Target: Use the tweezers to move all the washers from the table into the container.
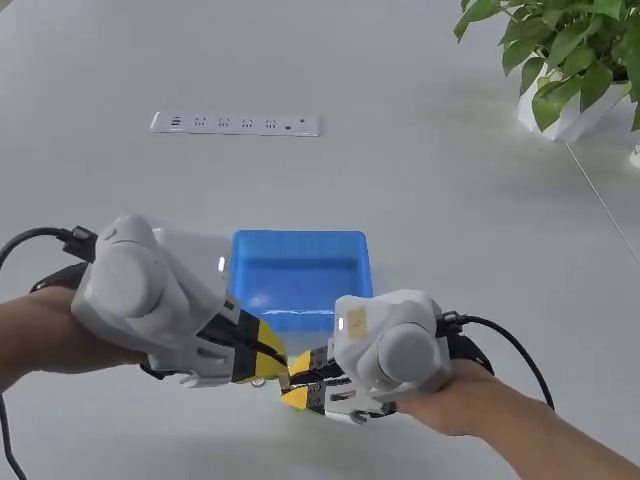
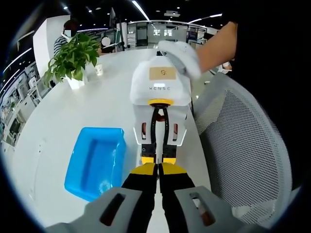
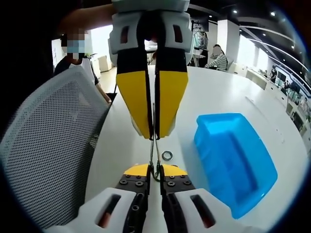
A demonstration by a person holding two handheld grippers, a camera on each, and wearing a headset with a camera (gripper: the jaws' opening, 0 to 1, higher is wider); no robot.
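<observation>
My two grippers meet tip to tip just in front of the blue container (image 1: pixel 300 270). In the right gripper view, thin metal tweezers (image 3: pixel 152 150) run from the shut yellow jaws of my left gripper (image 3: pixel 153 133) down into the shut jaws of my right gripper (image 3: pixel 151 170). Both seem to pinch the tweezers. A small metal washer (image 3: pixel 167 155) lies on the table just right of the tweezers, between them and the blue container (image 3: pixel 233 155). From the head view, the left gripper (image 1: pixel 272 358) comes in from the left and the right gripper (image 1: pixel 297 388) from the right.
A white power strip (image 1: pixel 235 124) lies far back on the table. A potted plant (image 1: pixel 570 70) stands at the back right. A white mesh chair (image 2: pixel 243 145) is behind the right gripper. The blue container (image 2: pixel 95 162) looks empty inside.
</observation>
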